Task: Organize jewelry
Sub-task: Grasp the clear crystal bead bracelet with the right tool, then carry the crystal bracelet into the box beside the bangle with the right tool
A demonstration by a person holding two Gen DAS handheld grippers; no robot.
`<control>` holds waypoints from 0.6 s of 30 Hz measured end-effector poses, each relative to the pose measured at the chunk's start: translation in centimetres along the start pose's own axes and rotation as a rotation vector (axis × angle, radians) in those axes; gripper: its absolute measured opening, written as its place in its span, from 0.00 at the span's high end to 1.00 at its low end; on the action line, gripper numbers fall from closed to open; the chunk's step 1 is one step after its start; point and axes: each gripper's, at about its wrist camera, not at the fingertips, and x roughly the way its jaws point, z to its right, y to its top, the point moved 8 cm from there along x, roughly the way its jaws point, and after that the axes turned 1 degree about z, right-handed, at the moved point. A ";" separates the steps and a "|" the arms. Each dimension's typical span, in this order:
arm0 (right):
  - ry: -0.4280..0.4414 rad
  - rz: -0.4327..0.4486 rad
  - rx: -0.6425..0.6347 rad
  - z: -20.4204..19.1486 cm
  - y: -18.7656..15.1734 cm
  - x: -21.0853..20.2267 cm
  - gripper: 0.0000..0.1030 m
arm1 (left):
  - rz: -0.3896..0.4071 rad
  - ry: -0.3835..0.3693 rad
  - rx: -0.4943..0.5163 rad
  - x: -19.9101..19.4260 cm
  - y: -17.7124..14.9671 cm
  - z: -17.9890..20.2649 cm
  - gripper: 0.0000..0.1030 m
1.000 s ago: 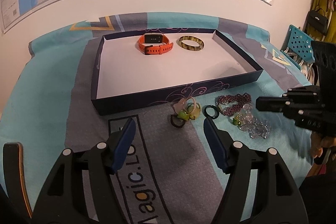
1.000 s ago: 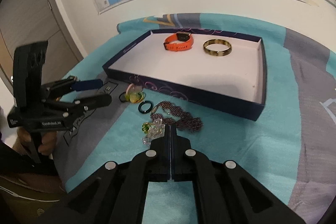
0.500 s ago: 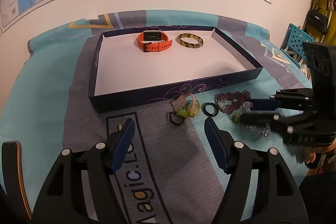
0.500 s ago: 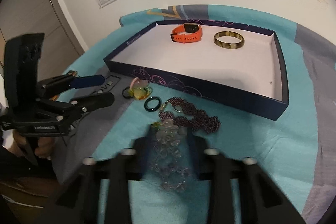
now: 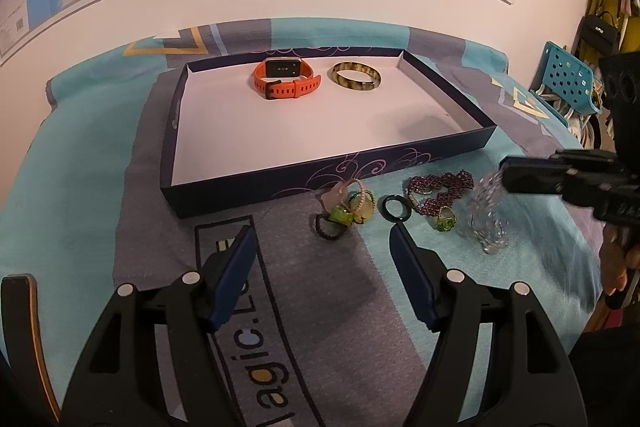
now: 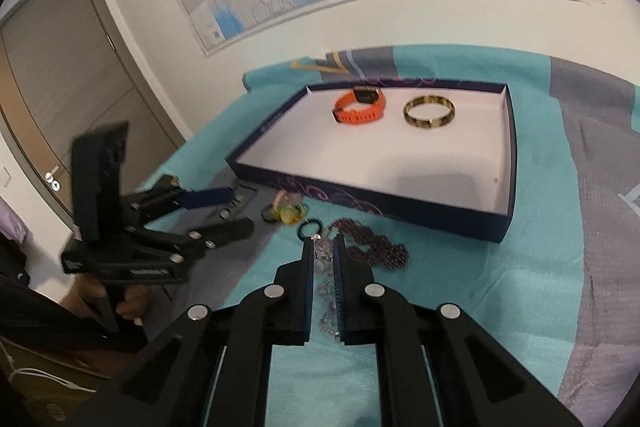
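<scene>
A dark blue box (image 5: 280, 183) with a white floor holds an orange watch (image 5: 286, 79) and a mottled bangle (image 5: 355, 77). In front of it lie a cluster of small rings (image 5: 348, 207), a dark green ring (image 5: 396, 209), a purple bead necklace (image 5: 440, 189) and a green ring (image 5: 444, 223). My right gripper (image 6: 323, 241) is shut on a clear crystal bracelet (image 6: 323, 255). One end of the clear crystal bracelet (image 5: 486, 219) is raised at the jaws and the rest trails onto the cloth. My left gripper (image 5: 322, 233) stands open and holds nothing, just short of the rings.
A teal and grey cloth (image 5: 80, 187) covers the surface, with a grey printed mat (image 5: 320, 307) under the left gripper. A wall with a map rises behind the box. A blue perforated crate (image 5: 568, 83) and hanging bags stand at the right. A door (image 6: 60, 87) is at the left.
My right gripper opened over the clear crystal bracelet, then shut on it and lifted it a little. The left gripper stayed where it was, open.
</scene>
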 end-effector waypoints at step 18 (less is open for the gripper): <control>0.019 0.058 0.036 -0.1 0.8 -2.0 0.92 | -0.022 -0.058 0.019 1.7 1.2 1.2 0.59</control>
